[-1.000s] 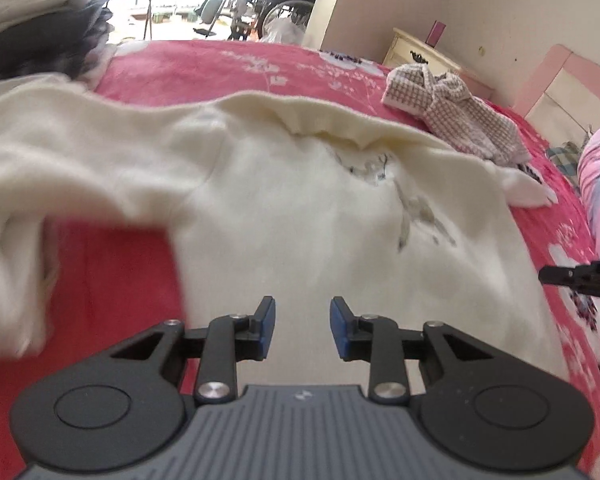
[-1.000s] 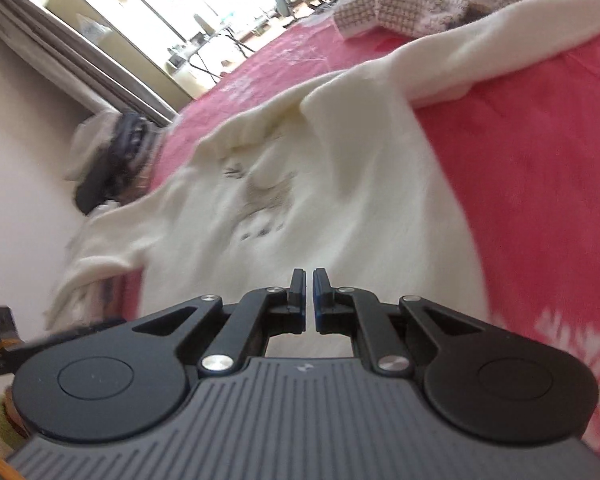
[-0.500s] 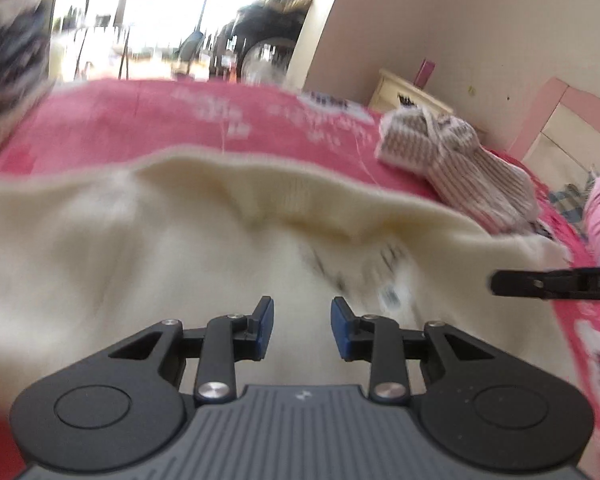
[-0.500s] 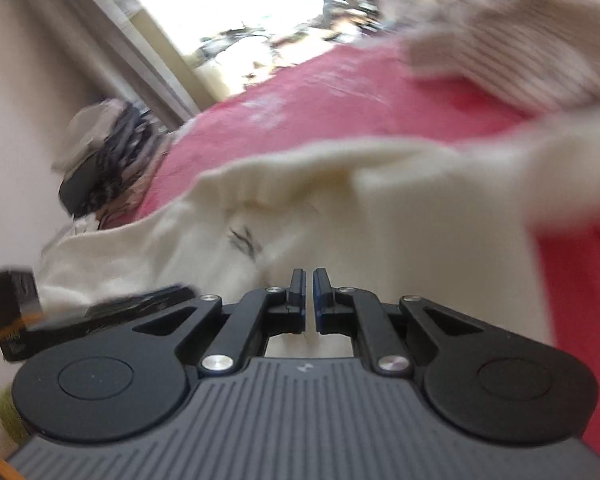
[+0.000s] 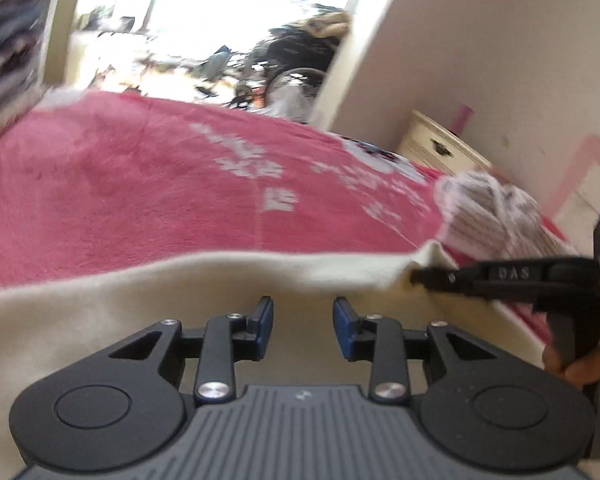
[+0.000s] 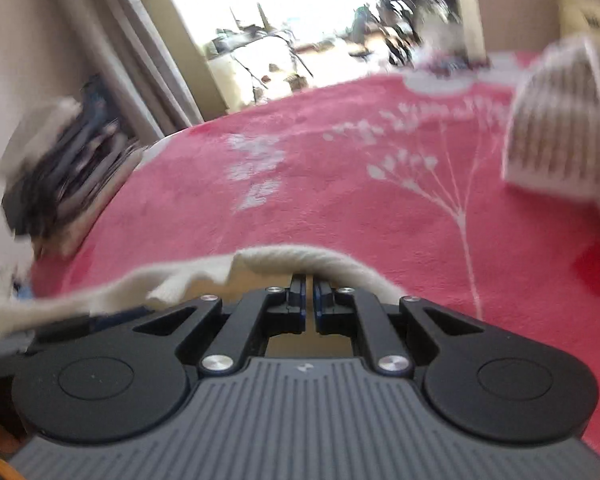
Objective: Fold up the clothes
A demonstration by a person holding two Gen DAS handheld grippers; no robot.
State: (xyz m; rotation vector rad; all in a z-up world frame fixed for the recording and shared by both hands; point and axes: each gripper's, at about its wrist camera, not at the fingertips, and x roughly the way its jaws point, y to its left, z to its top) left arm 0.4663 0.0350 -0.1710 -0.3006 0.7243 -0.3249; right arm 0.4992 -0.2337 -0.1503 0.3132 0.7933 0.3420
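A cream sweater [image 5: 140, 300] lies across the pink blanket [image 5: 140, 184], its near part lifted into a straight raised edge. My left gripper [image 5: 302, 316] is open just behind that edge, blue pads apart over the cloth. At the right of the left wrist view, my right gripper [image 5: 432, 278] pinches the edge's corner. In the right wrist view the sweater [image 6: 260, 264] drapes over the closed fingertips of the right gripper [image 6: 309, 292]. The rest of the sweater is hidden below both grippers.
A crumpled checked garment [image 5: 484, 216] [image 6: 560, 120] lies on the blanket to the right. A blurred pile of dark and pale clothes [image 6: 60, 168] sits at the bed's left edge. A cream nightstand [image 5: 440, 148] stands by the wall. A hand [image 5: 580, 368] holds the right gripper.
Both grippers have swept forward over the sweater, the right one carrying its near part toward the far side. The printed front is now covered and bare blanket fills both views.
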